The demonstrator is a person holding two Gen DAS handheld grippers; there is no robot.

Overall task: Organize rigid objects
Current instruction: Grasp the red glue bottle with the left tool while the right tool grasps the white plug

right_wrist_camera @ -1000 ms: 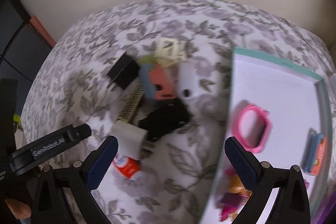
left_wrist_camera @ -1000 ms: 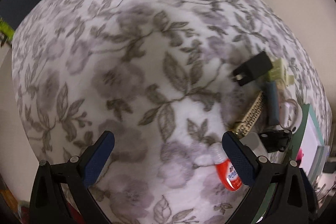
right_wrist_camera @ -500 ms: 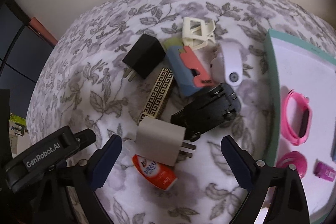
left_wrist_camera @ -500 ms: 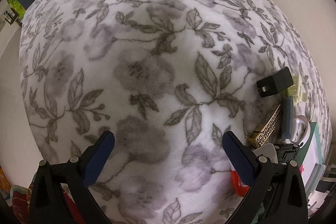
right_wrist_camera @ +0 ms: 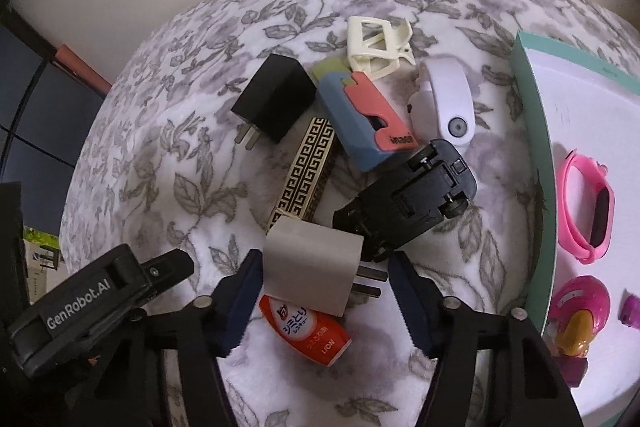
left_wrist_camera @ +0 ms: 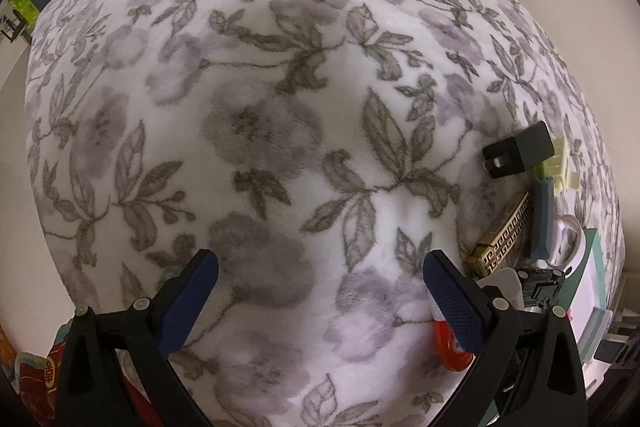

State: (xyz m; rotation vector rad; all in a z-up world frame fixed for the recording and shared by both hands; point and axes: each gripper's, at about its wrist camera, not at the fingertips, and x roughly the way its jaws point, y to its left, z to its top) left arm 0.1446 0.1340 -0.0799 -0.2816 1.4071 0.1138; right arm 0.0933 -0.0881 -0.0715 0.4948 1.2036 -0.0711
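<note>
Right tongs [right_wrist_camera: 324, 279] closing around grey charger [right_wrist_camera: 312, 267], red bottle [right_wrist_camera: 306, 331] at 6 o'clock, two chargers counted; left tongs [left_wrist_camera: 320, 291] apart.

— What lies nearest?
— A grey plug adapter [right_wrist_camera: 314, 267], prongs pointing right, partly over an orange bottle [right_wrist_camera: 306, 331] lying flat.
— Beyond it?
— A black folding stand [right_wrist_camera: 408, 203], a gold-patterned bar [right_wrist_camera: 306, 173], a black charger [right_wrist_camera: 274, 99].

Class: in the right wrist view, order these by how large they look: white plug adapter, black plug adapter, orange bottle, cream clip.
1. White plug adapter, though nearest the camera
2. Black plug adapter and orange bottle: alike, unranked
3. Cream clip
</note>
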